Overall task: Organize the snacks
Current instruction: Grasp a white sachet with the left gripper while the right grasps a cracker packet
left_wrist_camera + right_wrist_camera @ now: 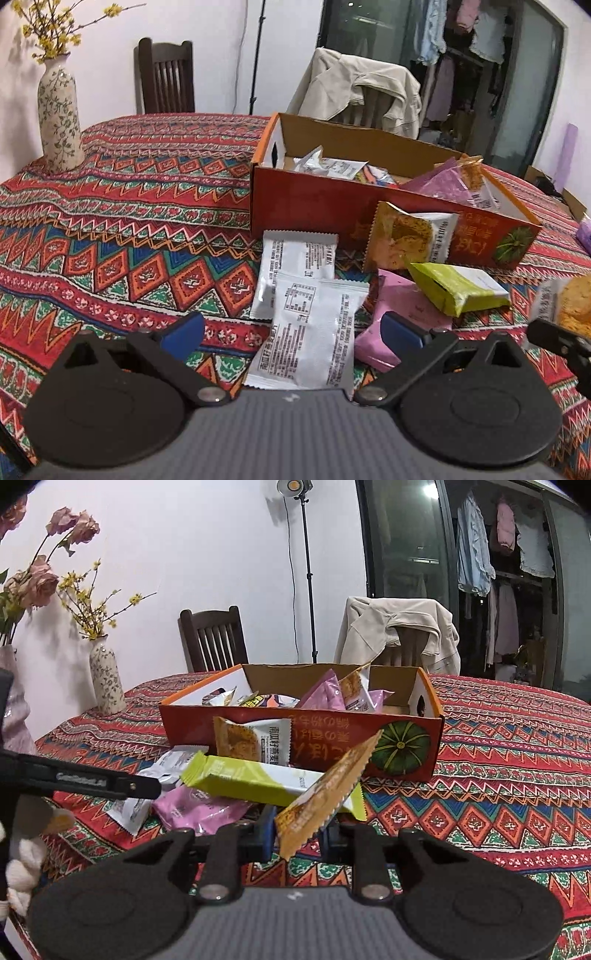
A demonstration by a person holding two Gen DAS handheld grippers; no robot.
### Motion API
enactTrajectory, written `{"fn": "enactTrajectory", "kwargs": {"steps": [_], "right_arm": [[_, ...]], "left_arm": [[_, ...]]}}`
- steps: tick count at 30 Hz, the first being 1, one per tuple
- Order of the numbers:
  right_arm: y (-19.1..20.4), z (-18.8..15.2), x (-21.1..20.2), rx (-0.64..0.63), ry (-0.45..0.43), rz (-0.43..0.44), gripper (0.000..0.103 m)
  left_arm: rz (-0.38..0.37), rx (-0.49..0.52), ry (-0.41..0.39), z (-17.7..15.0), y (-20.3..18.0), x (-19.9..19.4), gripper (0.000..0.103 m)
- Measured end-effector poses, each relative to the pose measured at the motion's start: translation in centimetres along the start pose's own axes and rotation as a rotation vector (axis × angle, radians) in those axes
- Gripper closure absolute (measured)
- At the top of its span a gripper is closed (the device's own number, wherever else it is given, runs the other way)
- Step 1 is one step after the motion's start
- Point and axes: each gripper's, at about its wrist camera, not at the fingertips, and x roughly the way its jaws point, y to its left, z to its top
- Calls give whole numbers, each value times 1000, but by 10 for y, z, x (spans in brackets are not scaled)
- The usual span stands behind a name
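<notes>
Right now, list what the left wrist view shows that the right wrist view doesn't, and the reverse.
Left wrist only: the left gripper open above a white packet. Right wrist only: the right gripper shut on an orange packet, plus pink roses. Both: the orange box holding snacks, the green packet, the floral vase and the patterned tablecloth.

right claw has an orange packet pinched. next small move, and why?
Probably lift the right claw and carry the orange snack packet forward over the near wall of the cardboard box. The claw is already shut on the packet's lower end, the box stands open just ahead with other snacks inside, and the green packet lies in between, so lifting first should avoid dragging it.
</notes>
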Motion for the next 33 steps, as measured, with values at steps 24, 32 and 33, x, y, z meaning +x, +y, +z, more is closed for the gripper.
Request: {"fn": "enactTrajectory", "kwargs": {"steps": [24, 32, 33], "right_arm": [[-3, -5, 1, 19, 1, 5, 81], [0, -4, -5, 8, -12, 1, 81], [0, -4, -6, 7, -14, 1, 81]], "left_arm": [[20, 43, -7, -5, -8, 8, 52], [-6, 44, -31, -7, -8, -4, 55], [-10, 45, -34, -8, -8, -6, 55]]}}
